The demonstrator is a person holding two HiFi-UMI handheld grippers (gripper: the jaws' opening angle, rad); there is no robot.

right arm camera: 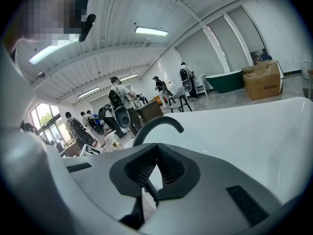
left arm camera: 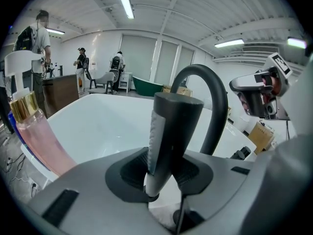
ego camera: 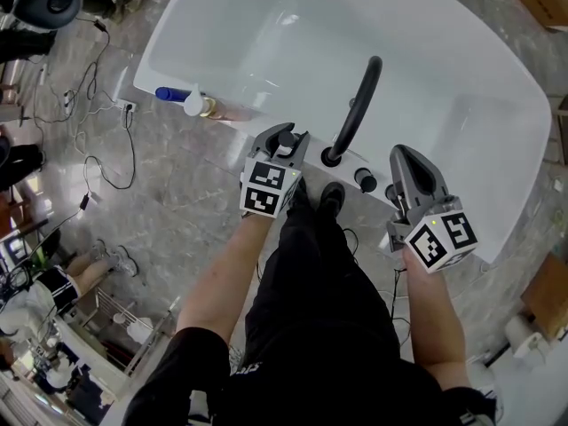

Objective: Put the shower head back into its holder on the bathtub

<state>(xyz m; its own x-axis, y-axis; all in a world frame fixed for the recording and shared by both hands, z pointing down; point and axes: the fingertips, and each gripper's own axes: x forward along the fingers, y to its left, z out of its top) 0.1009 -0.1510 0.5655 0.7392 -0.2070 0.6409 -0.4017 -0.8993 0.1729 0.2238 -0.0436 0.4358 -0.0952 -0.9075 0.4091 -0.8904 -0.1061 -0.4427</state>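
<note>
**Item: left gripper** [ego camera: 286, 140], at the near rim of the bathtub [ego camera: 519, 140], centre of the head view. My claw is at middling width, pads closed on the shower head [left arm camera: 171, 126].

**Item: shower head.** It stands nearly upright between the jaws. Its tapered lower end meets a dark ring low in the left gripper view, which I take for the holder. I cannot tell how deep it sits.

**Handling note.** I judge seating is in hand. I would keep the handle plumb, press straight down and let go only once it stands unaided.

**Item: right gripper** [ego camera: 406, 160], centre right of the head view. Jaws closed together on nothing.

**Surroundings.**
- Black arched faucet spout [ego camera: 359, 105], just right of the handle; the nearest thing to knock.
- Black knob [ego camera: 366, 180] on the rim.
- Pink bottle with gold cap [left arm camera: 36, 136], left edge.
- Cables [ego camera: 98, 149] on the floor, left.
</note>
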